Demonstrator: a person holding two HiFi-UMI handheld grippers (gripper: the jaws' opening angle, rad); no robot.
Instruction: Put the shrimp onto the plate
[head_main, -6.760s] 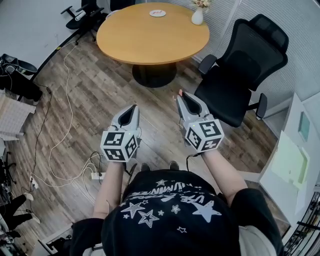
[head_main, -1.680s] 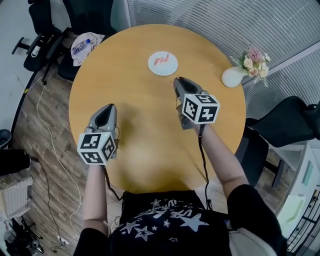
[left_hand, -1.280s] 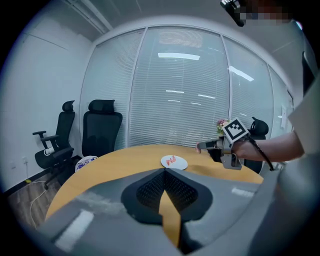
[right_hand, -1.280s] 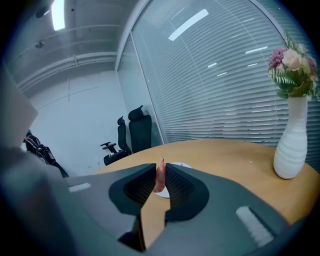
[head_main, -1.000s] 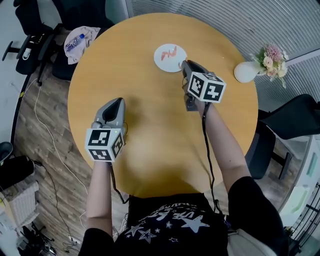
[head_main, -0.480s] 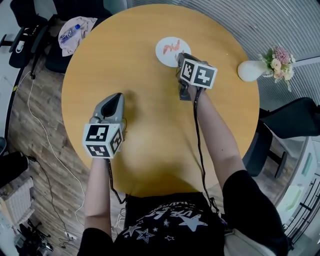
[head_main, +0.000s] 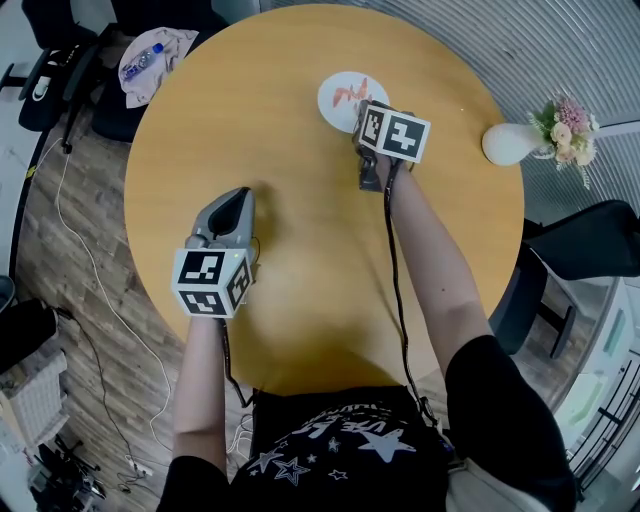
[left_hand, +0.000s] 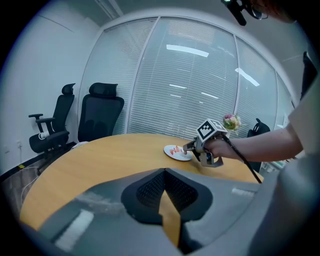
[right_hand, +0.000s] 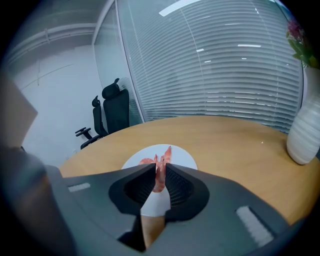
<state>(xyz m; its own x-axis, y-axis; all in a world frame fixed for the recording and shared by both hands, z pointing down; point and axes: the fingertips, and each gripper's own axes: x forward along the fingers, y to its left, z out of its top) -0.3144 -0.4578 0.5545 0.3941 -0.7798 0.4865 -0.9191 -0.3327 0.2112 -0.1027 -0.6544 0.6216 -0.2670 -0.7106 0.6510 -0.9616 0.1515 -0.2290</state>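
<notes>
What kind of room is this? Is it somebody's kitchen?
Not a kitchen. It is probably an office meeting room, because it has a round wooden table, black swivel chairs and a glass wall with blinds.

I see my right gripper (head_main: 365, 118) reaching to the near right rim of the white plate (head_main: 335, 100), which sits toward the far edge of the round wooden table (head_main: 300, 300). Pink shrimp (head_main: 351, 95) lie on the plate at the gripper's tip; I cannot tell the jaws' state from here. My left gripper (head_main: 236, 200) hovers over the table's left side, well apart. A white vase (head_main: 508, 143) of flowers stands at the right edge.
</notes>
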